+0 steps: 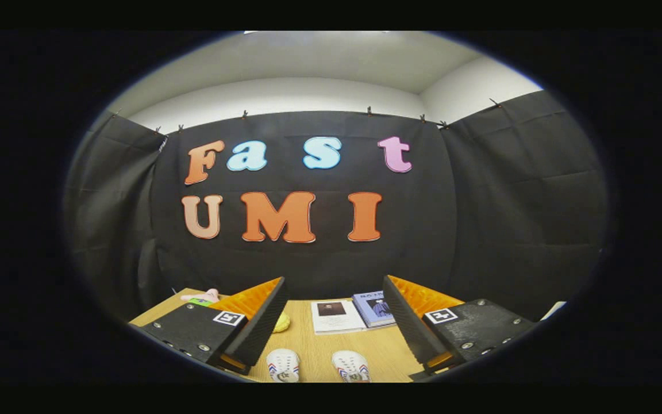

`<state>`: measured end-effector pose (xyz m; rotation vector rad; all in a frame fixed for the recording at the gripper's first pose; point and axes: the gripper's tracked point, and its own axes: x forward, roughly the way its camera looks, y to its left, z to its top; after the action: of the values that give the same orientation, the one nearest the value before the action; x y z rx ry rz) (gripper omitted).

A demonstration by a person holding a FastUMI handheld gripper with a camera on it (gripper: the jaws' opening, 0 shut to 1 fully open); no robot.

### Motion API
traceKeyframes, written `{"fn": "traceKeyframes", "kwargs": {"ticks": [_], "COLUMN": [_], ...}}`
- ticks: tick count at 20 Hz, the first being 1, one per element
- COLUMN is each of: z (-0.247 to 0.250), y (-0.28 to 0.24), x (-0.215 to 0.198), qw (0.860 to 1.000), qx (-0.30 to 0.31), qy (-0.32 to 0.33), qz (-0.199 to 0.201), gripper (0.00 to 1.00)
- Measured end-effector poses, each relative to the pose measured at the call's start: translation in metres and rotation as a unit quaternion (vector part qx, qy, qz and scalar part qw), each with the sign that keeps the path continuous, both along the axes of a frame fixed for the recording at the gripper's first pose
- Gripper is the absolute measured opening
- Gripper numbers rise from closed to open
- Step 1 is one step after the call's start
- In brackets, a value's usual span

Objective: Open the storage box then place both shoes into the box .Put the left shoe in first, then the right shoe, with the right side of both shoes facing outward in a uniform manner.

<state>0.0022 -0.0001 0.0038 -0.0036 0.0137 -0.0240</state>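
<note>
- A pink soft toy (206, 295) and a yellow object (282, 323) are seen at the left of the desk (385, 348).
- The claw (331, 328) is held released above the desk, nothing grasped.
- Two shoes (316, 365) lie between its fingers, untouched; boxing is judged not begun.
- Two books (354, 313) are seen beyond.

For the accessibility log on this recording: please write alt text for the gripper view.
The gripper is open above a wooden table, holding nothing, with two white shoes side by side on the table between its fingers. Beyond the shoes lie two books, with a yellow object and a pink item by the left finger.
</note>
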Motion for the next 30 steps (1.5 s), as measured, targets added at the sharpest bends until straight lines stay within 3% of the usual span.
{"fn": "traceKeyframes", "kwargs": {"ticks": [8,17,24,30], "z": [-0.015,-0.059,-0.121,-0.173], "y": [0.006,0.038,0.072,0.099], "x": [0.003,0.007,0.007,0.01], "qw": [1.0,0.991,0.973,0.947], "qx": [0.011,0.073,0.114,0.165], "qy": [0.018,0.075,0.143,0.206], "qz": [0.014,0.083,0.142,0.182], "gripper": [0.98,0.98,0.98,0.98]}}
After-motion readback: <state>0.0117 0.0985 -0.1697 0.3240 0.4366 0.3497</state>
